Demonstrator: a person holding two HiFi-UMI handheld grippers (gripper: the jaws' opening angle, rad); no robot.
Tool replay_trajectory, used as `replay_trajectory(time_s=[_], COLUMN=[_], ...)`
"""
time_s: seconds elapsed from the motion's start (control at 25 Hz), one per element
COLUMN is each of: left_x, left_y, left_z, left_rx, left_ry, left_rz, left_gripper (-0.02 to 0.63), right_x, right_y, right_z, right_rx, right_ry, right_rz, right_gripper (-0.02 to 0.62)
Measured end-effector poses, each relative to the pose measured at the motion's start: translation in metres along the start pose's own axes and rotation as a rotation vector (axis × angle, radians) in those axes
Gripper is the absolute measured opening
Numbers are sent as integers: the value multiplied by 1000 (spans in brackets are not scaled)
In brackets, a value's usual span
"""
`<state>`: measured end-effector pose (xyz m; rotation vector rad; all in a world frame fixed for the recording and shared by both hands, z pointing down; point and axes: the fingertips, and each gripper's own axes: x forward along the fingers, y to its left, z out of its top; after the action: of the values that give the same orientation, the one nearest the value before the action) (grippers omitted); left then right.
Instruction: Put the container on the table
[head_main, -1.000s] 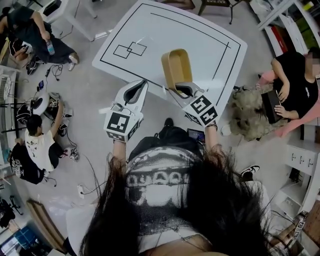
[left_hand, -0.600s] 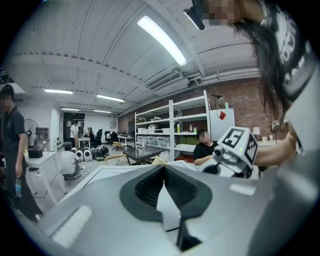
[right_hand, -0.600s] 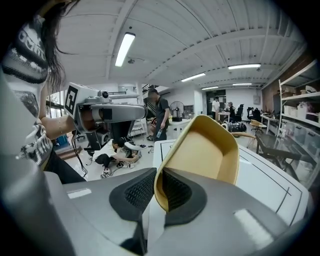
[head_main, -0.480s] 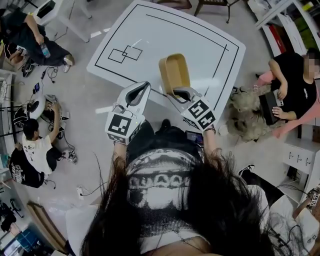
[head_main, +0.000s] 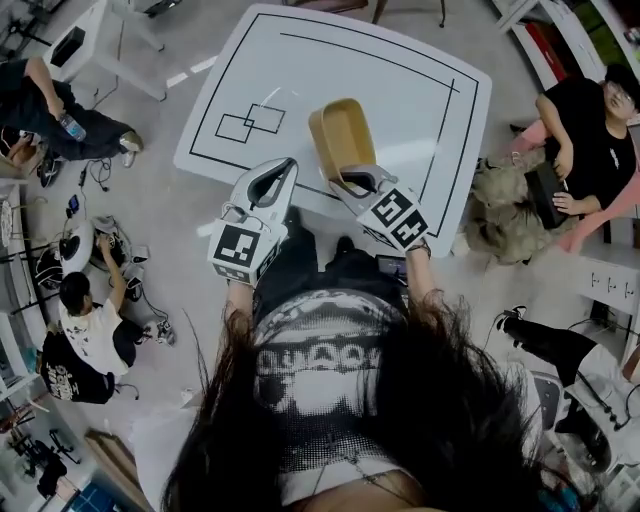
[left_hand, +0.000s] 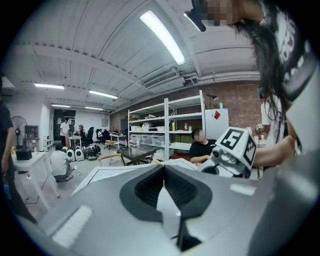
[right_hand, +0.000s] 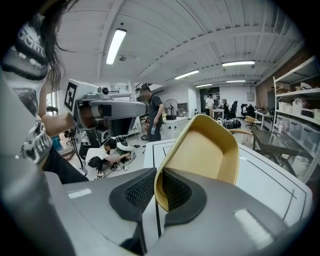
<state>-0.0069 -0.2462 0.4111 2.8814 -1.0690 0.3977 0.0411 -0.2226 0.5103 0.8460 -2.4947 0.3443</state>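
The tan oval container (head_main: 340, 140) hangs tilted over the near part of the white table (head_main: 400, 70), which has black lines on it. My right gripper (head_main: 352, 180) is shut on its near wall. In the right gripper view one pad sits inside the container (right_hand: 205, 150) and the other outside, with the right gripper (right_hand: 159, 187) pinching the rim above the table (right_hand: 270, 175). My left gripper (head_main: 285, 163) hovers beside it at the table's near edge, to the left. In the left gripper view the left gripper (left_hand: 163, 167) has its jaws shut with nothing between them.
Two overlapping squares (head_main: 250, 122) are drawn on the table's left part. People sit on the floor at the left (head_main: 85, 320) and one sits at the right (head_main: 585, 150). Shelves (left_hand: 165, 127) stand beyond the table.
Both grippers have moved forward toward the table, the right one carrying the container farther over the tabletop. The grip has not changed.
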Motion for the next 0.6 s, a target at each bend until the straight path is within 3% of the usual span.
replay_trajectory(time_s=[0.6], left_x=[31], left_y=[126], left_z=[2], left_rx=[27], left_ry=[-2], left_rz=[-151], left_gripper=[0], right_x=[104], right_y=[-68], right_z=[66], right_rx=[45], right_ry=[50], right_rz=[-126], right_gripper=[40])
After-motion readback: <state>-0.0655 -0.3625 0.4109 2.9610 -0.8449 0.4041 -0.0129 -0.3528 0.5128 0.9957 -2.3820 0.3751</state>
